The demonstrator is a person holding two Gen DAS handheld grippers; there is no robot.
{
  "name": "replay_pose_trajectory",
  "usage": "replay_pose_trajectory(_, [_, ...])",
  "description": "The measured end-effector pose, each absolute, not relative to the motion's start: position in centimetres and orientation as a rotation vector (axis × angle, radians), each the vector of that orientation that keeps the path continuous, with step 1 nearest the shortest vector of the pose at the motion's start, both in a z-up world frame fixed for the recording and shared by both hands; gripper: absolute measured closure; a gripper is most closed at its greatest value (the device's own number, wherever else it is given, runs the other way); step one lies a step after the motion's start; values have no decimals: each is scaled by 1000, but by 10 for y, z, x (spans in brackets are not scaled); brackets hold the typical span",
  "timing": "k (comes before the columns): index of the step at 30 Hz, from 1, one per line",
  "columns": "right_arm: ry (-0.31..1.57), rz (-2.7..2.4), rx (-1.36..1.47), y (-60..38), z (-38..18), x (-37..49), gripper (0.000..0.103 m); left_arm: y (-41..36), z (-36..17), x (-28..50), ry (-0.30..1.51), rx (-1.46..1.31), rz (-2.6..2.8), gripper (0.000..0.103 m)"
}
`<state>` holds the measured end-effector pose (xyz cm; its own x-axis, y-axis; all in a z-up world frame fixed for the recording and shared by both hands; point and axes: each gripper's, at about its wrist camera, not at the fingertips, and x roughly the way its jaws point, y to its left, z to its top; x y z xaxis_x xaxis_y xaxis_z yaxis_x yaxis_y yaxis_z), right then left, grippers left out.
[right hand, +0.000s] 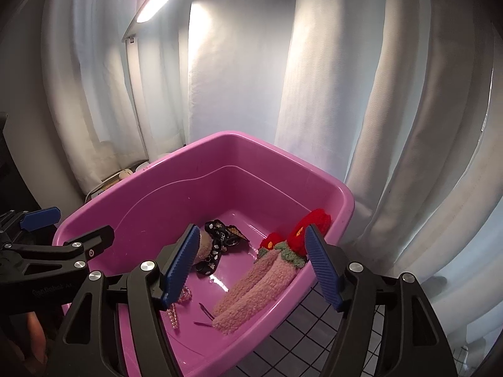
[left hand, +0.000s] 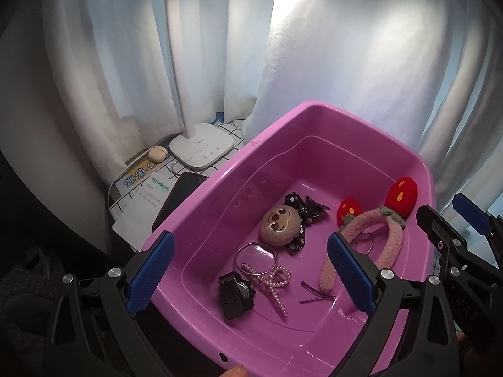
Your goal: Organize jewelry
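A pink plastic tub (left hand: pixel 314 106) (right hand: pixel 239 135) holds the accessories. Inside lie a fuzzy pink headband with red strawberries (left hand: pixel 394 245) (right hand: pixel 257 286), a round plush face (left hand: pixel 279 224) on a black patterned scrunchie (left hand: pixel 301 207) (right hand: pixel 217 238), a thin bangle (left hand: pixel 236 256), a pearl clip (left hand: pixel 276 286), a black boxy piece (left hand: pixel 234 293) and purple hairpins (left hand: pixel 314 295). My left gripper (left hand: pixel 251 275) hangs open over the tub's near side, holding nothing. My right gripper (right hand: pixel 251 267) stands open above the headband's end, its pads clear of it.
White curtains (left hand: pixel 345 62) close off the back. Left of the tub stand a white lamp base (left hand: pixel 202 149), a dark phone (left hand: pixel 179 198), papers (left hand: pixel 141 194) and a small earbud case (left hand: pixel 157 153). A checked cloth (right hand: pixel 301 330) covers the table.
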<state>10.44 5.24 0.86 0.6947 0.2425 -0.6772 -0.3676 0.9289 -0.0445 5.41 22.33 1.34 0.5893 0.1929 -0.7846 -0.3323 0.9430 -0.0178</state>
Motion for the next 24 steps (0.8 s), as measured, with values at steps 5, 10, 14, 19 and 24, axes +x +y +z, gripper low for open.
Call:
replay_pose_trajectory(5, [773,342,-151,51,8,100,36,218,18,47,871,-153,318,7])
replay_pose_trajectory(10, [815,331,-134,51,8,96,36,214,21,42,858,-145,331,7])
replay_pose_trajectory(14, [859,320,-103,49,6,96,35,213,21,40,853,-151,336,7])
replay_pose_trajectory(19, [875,308,-96,47,6,94,35,210,22,38,847,-146,336,7])
replay_pose_trajectory(24, [884,308,-92,47,6,93,35,210,22,38,849,-148,343,7])
